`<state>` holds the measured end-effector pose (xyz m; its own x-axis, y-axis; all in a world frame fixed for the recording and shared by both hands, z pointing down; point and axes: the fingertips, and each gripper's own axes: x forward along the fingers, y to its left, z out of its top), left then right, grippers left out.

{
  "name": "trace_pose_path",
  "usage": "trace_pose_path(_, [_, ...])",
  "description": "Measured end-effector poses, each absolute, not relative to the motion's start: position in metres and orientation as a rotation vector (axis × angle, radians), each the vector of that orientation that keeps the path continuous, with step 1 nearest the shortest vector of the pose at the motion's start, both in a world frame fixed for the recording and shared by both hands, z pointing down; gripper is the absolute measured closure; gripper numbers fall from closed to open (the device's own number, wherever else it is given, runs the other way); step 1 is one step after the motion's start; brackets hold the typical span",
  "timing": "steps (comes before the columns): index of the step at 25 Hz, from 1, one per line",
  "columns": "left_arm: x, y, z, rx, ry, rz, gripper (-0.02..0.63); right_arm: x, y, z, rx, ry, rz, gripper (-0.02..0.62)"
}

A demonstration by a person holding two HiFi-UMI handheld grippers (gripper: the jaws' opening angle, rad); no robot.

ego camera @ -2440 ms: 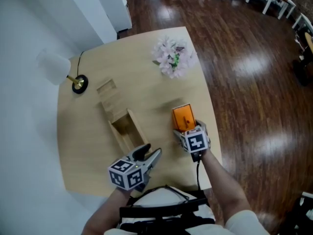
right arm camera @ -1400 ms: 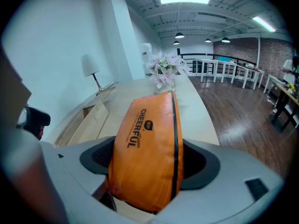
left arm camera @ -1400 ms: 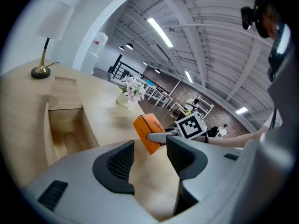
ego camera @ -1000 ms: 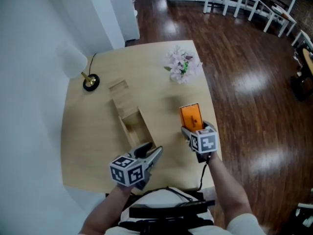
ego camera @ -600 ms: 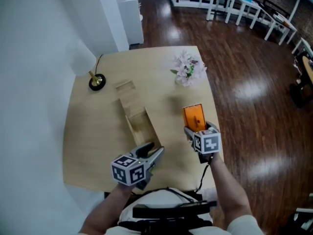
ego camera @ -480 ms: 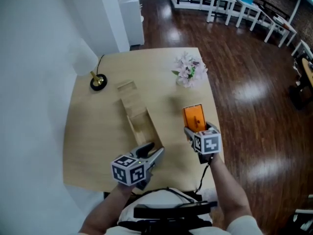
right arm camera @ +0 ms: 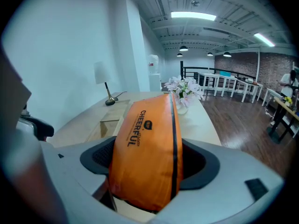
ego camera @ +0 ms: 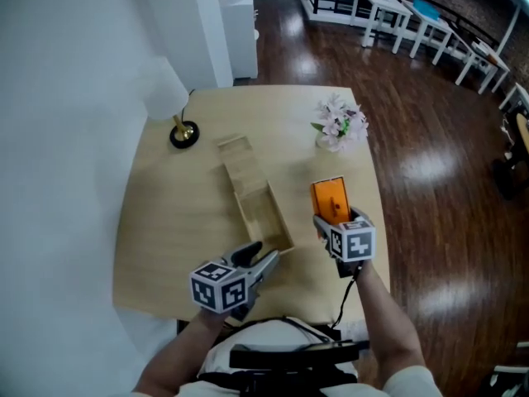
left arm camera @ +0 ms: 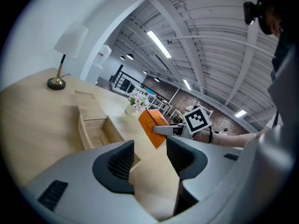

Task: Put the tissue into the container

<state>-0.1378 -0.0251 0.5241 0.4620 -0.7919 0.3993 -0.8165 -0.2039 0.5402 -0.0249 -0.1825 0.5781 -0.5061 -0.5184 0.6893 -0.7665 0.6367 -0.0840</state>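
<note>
Head view first: the orange tissue pack [ego camera: 331, 198] is clamped between the jaws of the right gripper [ego camera: 332, 218], with most of it poking out ahead of the tips. The wooden container [ego camera: 263, 213] lies off to the left of those jaws and just ahead of the left gripper [ego camera: 261, 260]. It's a long, shallow, open-topped box in pale wood, with a flat boarded section at its far end. The table [ego camera: 169, 222] is the same light wood, so the two kind of blend together.

Left gripper view: the jaws stand apart with nothing between them, just bare tabletop showing through the gap. The pads are dark and ribbed. The container's open trough is ahead and a bit left of the jaws, and the pack is ahead and to the right, tilted and looking clear of the table.

Right gripper view: the jaws are spread wide and pressing on both sides of the pack, roughly mid-body. It's glossy plastic film with a black strip down one face and a rounded, pillowy shape that bulges around the pads. My guess is it's very light, squashy and a bit slick, so a hold across the middle like this one makes sense. It only needs a gentle squeeze, since it's nothing fragile, but the film could slip. The container shows beyond the pack, ahead-left of the jaws.
</note>
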Motion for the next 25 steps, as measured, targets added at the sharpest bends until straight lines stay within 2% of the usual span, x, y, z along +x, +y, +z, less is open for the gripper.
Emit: trace_pose_path(25, [-0.214, 0.013, 0.531, 1.944, -1.42, 0.003, 0.394, -0.144, -0.137, 0.585, 0.815, -2.293, 0.481, 0.184])
